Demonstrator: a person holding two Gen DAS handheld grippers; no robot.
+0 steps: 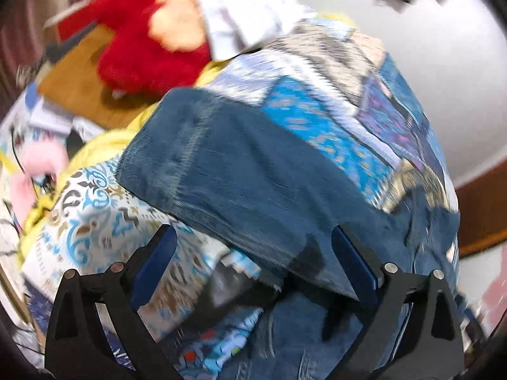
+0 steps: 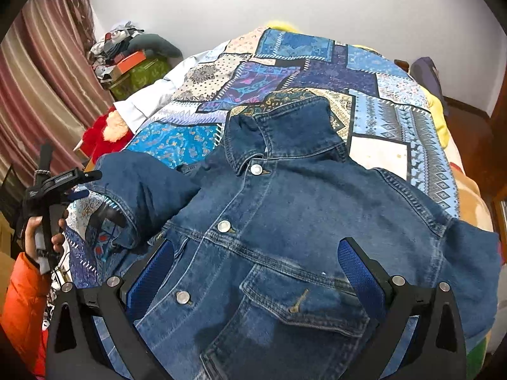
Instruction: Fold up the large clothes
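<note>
A dark blue denim jacket (image 2: 301, 221) lies front up and buttoned on the patchwork quilt (image 2: 285, 63), collar toward the far wall. Its sleeve (image 2: 142, 190) on the left is bent over and lies near the bed's left edge. My right gripper (image 2: 256, 266) hovers over the chest pocket, jaws wide open with nothing pinched. My left gripper (image 2: 88, 185), held by a hand with an orange sleeve, sits just left of that sleeve. In the blurred left wrist view, the left gripper (image 1: 253, 247) stands open above the edge of the denim sleeve (image 1: 221, 174), and its pads press on nothing.
A red plush toy (image 2: 101, 136) and a wooden board (image 1: 82, 72) lie off the bed's left side. Boxes and clothes are piled (image 2: 133, 60) in the far left corner by a striped curtain (image 2: 41, 79). A dark bag (image 2: 424, 72) sits at the far right.
</note>
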